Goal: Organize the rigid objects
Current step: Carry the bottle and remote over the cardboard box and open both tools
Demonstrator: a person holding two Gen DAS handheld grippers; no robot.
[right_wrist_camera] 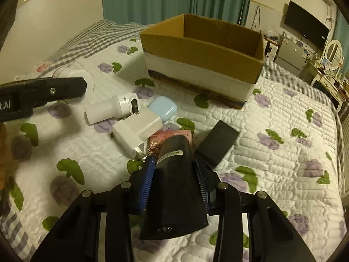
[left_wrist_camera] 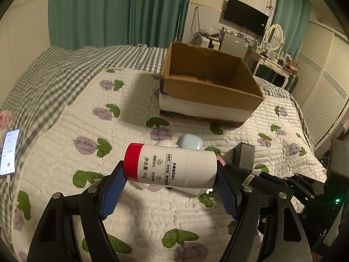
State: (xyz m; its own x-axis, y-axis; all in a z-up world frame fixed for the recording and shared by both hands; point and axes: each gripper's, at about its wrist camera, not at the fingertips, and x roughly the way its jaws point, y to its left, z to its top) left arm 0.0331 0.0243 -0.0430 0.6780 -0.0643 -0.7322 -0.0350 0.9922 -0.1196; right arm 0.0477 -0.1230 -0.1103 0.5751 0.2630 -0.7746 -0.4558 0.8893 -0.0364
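Note:
My left gripper [left_wrist_camera: 170,174] is shut on a white bottle with a red cap [left_wrist_camera: 172,167], held sideways above the bed. My right gripper [right_wrist_camera: 174,166] is shut on a black box-shaped object [right_wrist_camera: 174,187], held just above the quilt. An open cardboard box [left_wrist_camera: 209,87] stands on the bed beyond both; it also shows in the right wrist view [right_wrist_camera: 202,54]. On the quilt lie a white tool [right_wrist_camera: 111,107], a white charger [right_wrist_camera: 137,131], a light blue case [right_wrist_camera: 162,108], a pink item [right_wrist_camera: 172,135] and a black flat box [right_wrist_camera: 216,144].
The bed has a floral quilt [right_wrist_camera: 272,113] over a grey checked sheet [left_wrist_camera: 43,76]. A phone [left_wrist_camera: 8,152] lies at the left bed edge. A dresser with a mirror [left_wrist_camera: 272,43], a TV [left_wrist_camera: 246,15] and green curtains [left_wrist_camera: 109,11] stand behind.

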